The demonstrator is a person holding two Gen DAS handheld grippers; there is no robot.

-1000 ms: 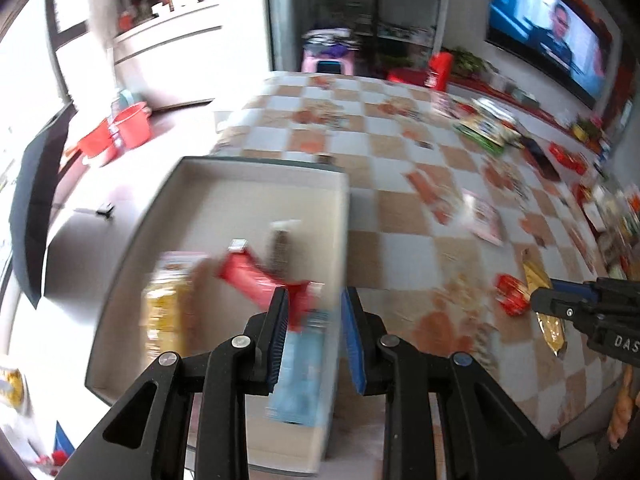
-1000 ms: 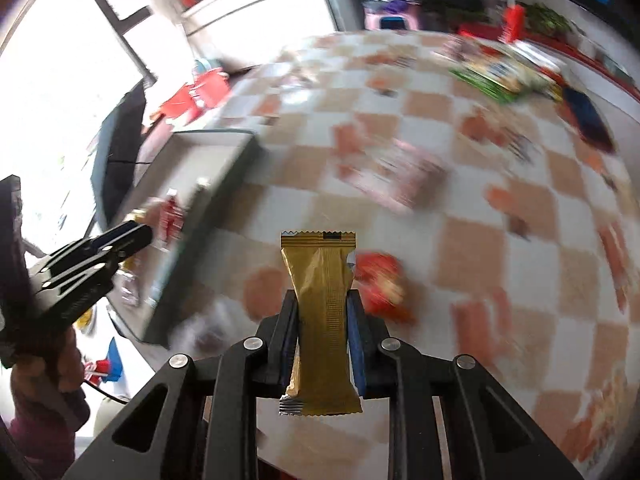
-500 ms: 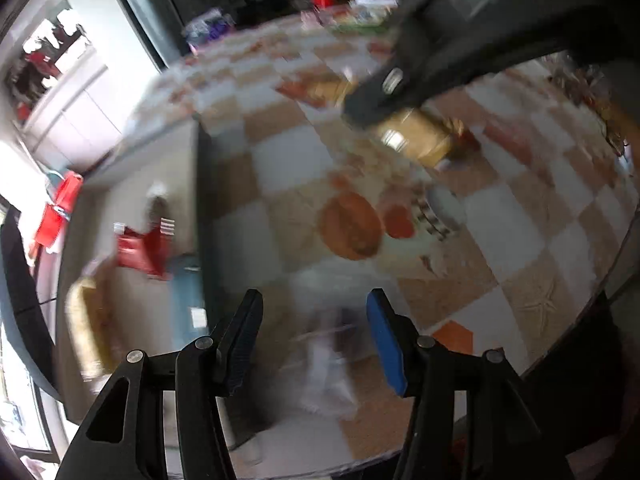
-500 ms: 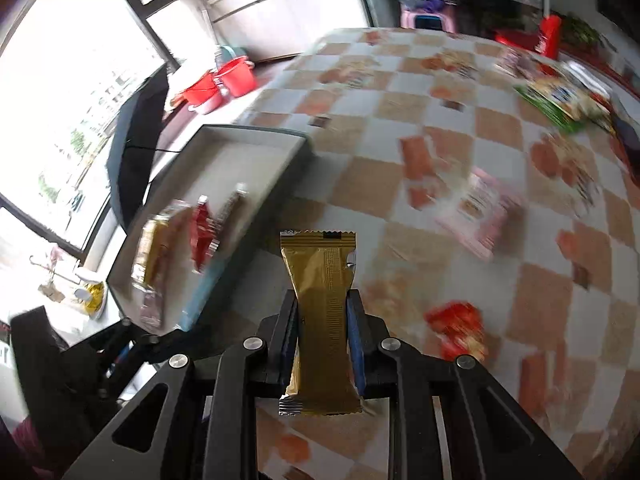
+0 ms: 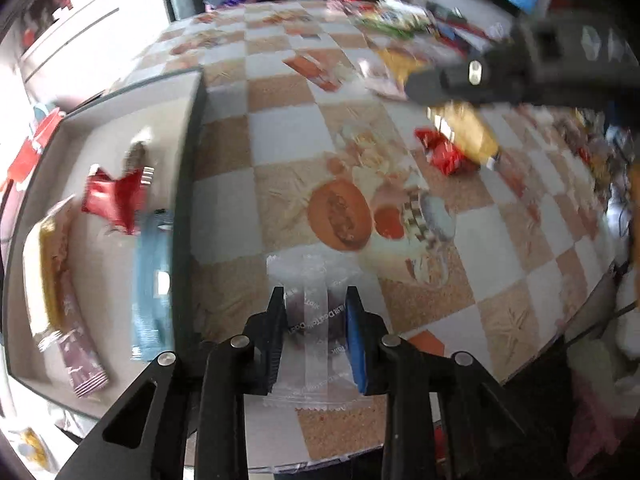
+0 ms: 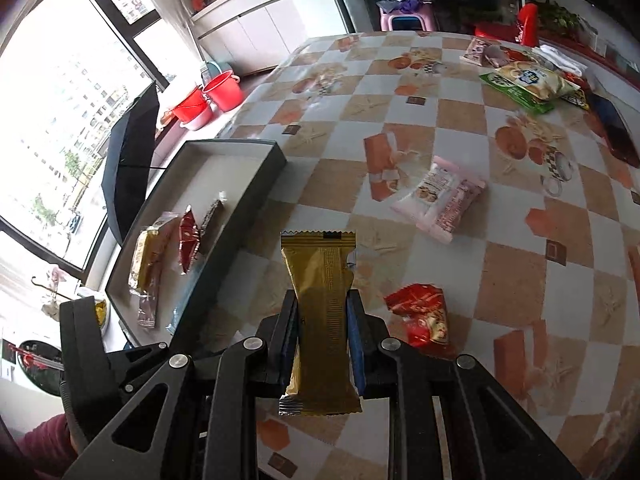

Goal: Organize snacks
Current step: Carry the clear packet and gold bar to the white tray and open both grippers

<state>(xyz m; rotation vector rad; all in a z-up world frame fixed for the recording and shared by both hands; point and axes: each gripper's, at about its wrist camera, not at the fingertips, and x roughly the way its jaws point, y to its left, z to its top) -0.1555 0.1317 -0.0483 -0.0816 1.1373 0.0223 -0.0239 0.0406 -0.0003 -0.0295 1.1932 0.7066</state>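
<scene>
Since a second ago our left gripper [image 5: 316,336] has swung away from the shallow grey rectangular tray [image 5: 188,184], leaving the pale blue wrapped bar [image 5: 154,280] lying inside along the tray's near wall, and now straddles a clear plastic sachet with a dark filling [image 5: 310,312] on the checked orange-and-white tablecloth [image 5: 288,132]. We judge that one snack is filed and the next pick is underway. The fingers sit either side of the sachet, close to its edges; whether they already pinch it we cannot tell.

Our right gripper [image 6: 323,344] has moved up and back from the table, so the tray [image 6: 256,188] with its yellow, red and dark packets now shows ahead to the left. It remains clamped on the gold foil wrapper with crimped ends [image 6: 322,320], held upright between the fingers. A red crinkled packet [image 6: 424,312] lies just right of it on the cloth, and a pink-and-white biscuit pack [image 6: 444,200] lies farther off.
</scene>
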